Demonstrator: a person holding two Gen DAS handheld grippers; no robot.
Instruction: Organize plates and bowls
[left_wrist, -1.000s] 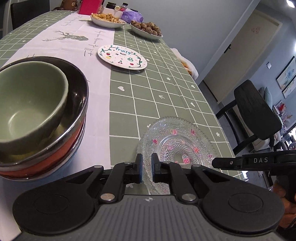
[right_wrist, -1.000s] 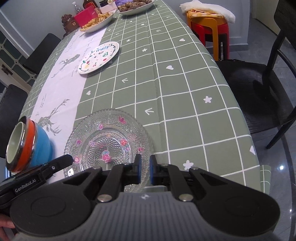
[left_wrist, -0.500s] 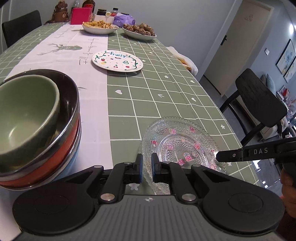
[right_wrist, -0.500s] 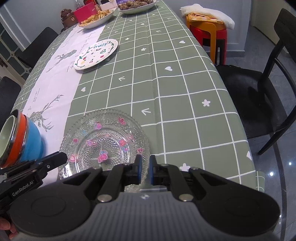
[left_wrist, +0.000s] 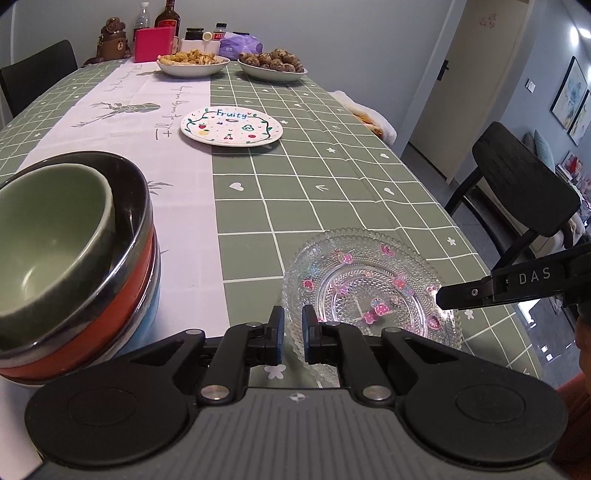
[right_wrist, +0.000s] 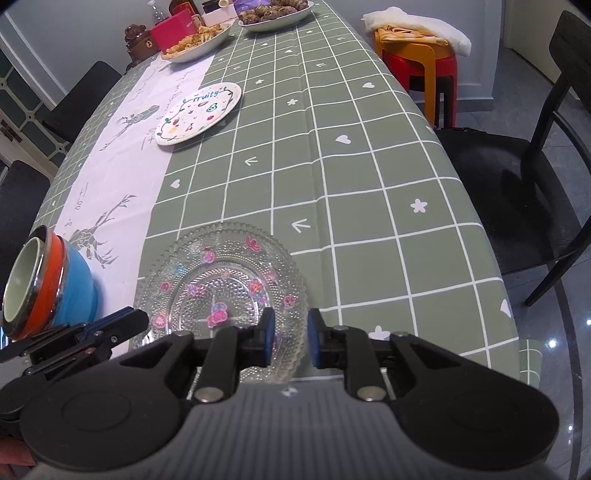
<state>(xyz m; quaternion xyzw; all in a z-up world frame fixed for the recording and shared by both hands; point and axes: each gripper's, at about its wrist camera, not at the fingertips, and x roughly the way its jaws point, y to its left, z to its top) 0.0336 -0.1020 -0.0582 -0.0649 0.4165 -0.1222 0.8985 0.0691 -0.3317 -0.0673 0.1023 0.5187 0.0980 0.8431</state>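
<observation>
Left tongs (left_wrist: 293, 334): low over the near edge of the table, the two blue-padded fingers a narrow gap apart, nothing between them; they sit just at the left rim of the glass plate.
Right tongs (right_wrist: 287, 339): fingers apart with a wider gap, hovering over the near rim of the same glass plate; whether the pads touch the glass cannot be told.
Each tool in the other's view: the right tongs' black arm, marked DAS, juts in from the right edge above the glass plate in the left view; the left tongs show at the lower left in the right view.
Glass plate (right_wrist: 221, 291): clear, beaded, with small pink flower marks, lying flat on the green checked part of the tablecloth near the table's front edge.
Stack of bowls (left_wrist: 70, 258): just left of the glass plate on the white strip of the cloth; a green bowl (left_wrist: 48, 236) sits inside a steel-rimmed one, with an orange bowl below and a blue bowl (right_wrist: 77, 288) at the bottom.
Painted plate (left_wrist: 231, 126): white, lettered "Fruity", lying flat well beyond the glass plate toward the middle of the table.
Table (right_wrist: 369, 206): long, covered in a green grid cloth with a white runner.
Far end: two dishes of snacks (left_wrist: 271, 66), bottles and a red box.
Beside the table: a black chair (right_wrist: 517, 184) on the right.
</observation>
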